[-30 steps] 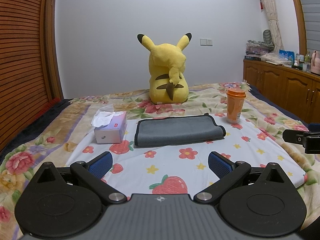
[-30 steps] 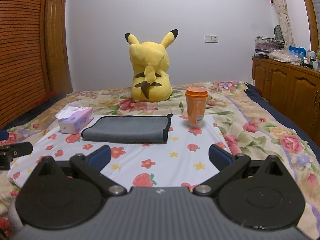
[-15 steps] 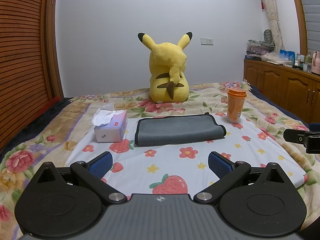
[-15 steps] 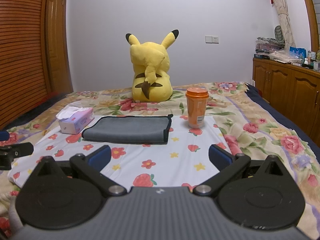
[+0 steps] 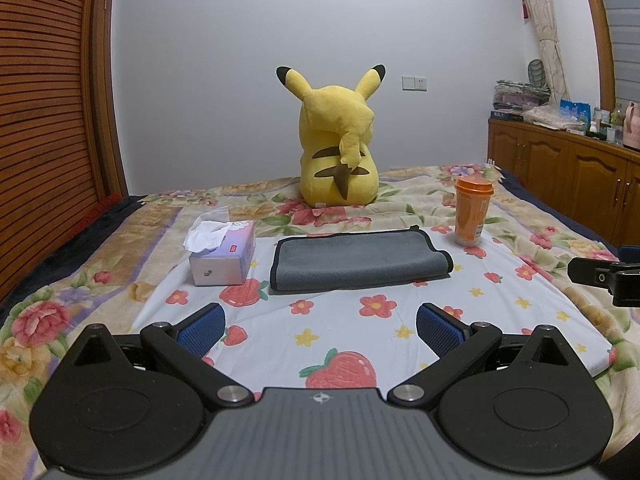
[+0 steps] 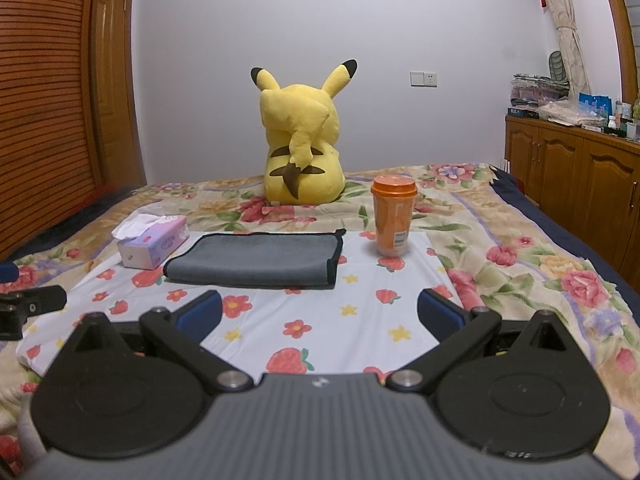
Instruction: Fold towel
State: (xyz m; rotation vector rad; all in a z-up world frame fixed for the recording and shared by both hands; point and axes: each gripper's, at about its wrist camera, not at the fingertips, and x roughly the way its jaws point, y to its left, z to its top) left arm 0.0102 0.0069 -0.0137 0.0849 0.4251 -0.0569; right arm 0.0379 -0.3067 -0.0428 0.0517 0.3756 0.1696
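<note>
Towel lies flat on the printed sheet, which is spread on the bed. Tissue box sits just left of the towel, apart from it. Cup stands upright right of the towel, near its far right corner, not touching. Plush toy sits behind the towel, farther up the bed, in front of the wall. Cabinet runs along the right of the bed, clutter on top. Left gripper and right gripper hover side by side before the towel, over the sheet's near part.
</note>
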